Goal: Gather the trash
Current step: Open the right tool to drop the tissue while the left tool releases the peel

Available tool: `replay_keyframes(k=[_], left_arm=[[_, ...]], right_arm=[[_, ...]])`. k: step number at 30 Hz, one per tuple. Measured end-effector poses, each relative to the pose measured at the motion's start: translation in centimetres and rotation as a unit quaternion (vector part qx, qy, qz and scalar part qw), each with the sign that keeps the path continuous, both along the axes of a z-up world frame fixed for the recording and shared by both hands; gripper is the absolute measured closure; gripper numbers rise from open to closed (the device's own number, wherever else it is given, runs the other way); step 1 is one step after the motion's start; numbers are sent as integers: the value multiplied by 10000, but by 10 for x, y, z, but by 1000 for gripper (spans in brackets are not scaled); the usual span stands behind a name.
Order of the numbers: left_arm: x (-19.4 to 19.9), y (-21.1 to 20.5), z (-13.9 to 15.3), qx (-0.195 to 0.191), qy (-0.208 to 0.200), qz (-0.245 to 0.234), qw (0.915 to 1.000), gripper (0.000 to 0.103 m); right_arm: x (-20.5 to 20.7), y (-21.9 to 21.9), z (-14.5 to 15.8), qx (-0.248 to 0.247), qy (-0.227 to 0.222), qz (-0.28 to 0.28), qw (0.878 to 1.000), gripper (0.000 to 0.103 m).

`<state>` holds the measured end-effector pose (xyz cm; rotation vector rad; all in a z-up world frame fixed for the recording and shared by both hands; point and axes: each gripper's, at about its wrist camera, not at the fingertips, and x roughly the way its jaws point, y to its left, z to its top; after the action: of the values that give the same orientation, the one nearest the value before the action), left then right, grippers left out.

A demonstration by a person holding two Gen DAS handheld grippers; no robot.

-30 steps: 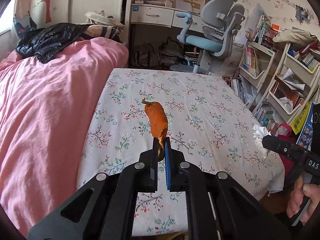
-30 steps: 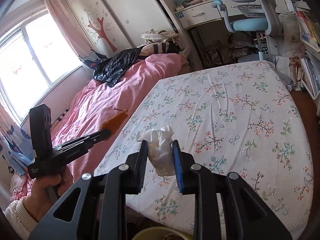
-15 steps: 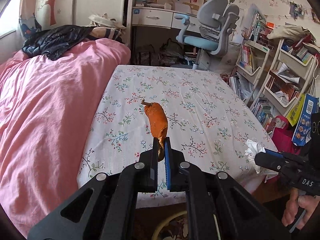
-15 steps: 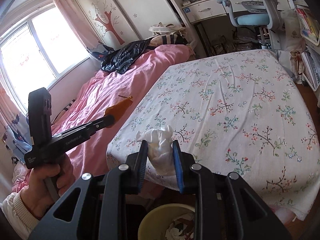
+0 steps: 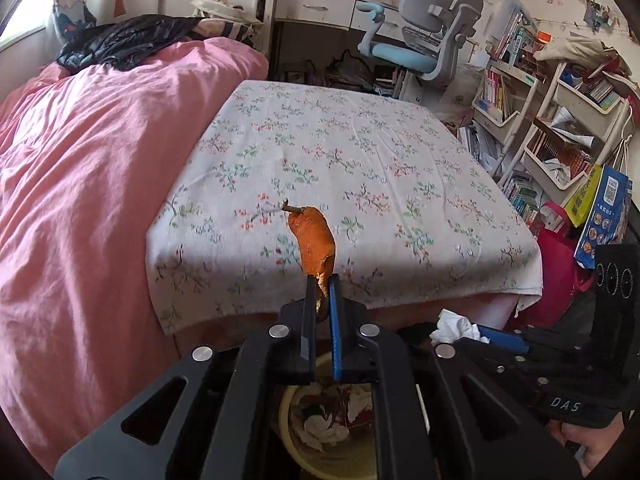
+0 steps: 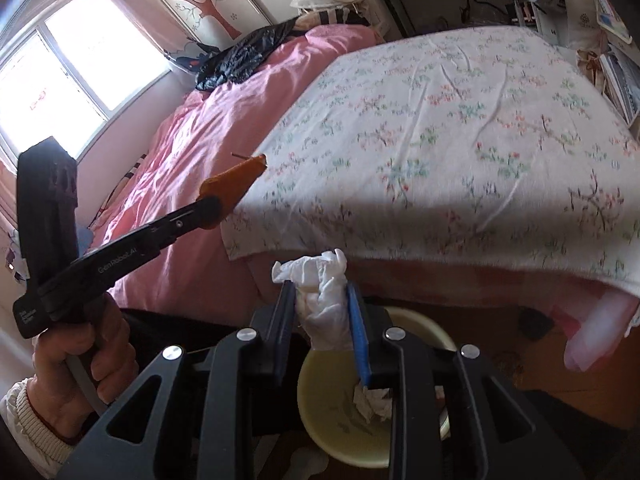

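My left gripper (image 5: pixel 322 284) is shut on an orange peel (image 5: pixel 313 246) with a small stem, held in the air in front of the table's near edge. The peel also shows in the right wrist view (image 6: pixel 234 182). My right gripper (image 6: pixel 322 292) is shut on a crumpled white tissue (image 6: pixel 320 296), also visible in the left wrist view (image 5: pixel 454 326). Both grippers hover over a pale yellow trash bin (image 6: pixel 332 400) on the floor, which holds crumpled tissues (image 5: pixel 320 428).
A table under a floral cloth (image 5: pixel 352 168) stands just ahead. A bed with a pink duvet (image 5: pixel 80 168) lies to the left. A desk chair (image 5: pixel 420 48), bookshelves (image 5: pixel 560 128) and bags (image 5: pixel 600 208) stand at the right.
Both grippers have pulled back from over the table and lowered. The trash bin has come into view beneath them. Each still holds its piece of trash.
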<state>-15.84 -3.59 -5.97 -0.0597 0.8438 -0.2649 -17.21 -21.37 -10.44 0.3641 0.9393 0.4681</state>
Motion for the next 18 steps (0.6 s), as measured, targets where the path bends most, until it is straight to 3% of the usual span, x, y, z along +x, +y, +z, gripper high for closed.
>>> replay_keyframes(k=[4,5,8,10,13,15,18], left_arm=[[-26,-9,-29,89,566,4,9984,97],[-31,-11,-38,95,768,-21,9970,97],[-41,-14,-57,184,1187,-85,9927,95],[-43,-12,-55,134,1239,-64,9922,91],[-48,-8,-36,225,855,147,9960,63],[-51,-4,-12,305,323,347,9984,40],[-50,3,26,292,-379,578,9972,25]], right_arm=[[-12,3,-22,-132,466,-104,9988,54],[-13,0,-23,-155,495,-181,9985,53],[-16,-13,-13,-169,367,-522,9978,44],[-20,-20,-5,-196,220,-761,9967,40],[-31,-23,18,-396,-255,-950,9944,32],[-34,-23,37,-567,-634,-1014,9912,27],[-35,-21,74,-903,-1378,-1144,9797,15]])
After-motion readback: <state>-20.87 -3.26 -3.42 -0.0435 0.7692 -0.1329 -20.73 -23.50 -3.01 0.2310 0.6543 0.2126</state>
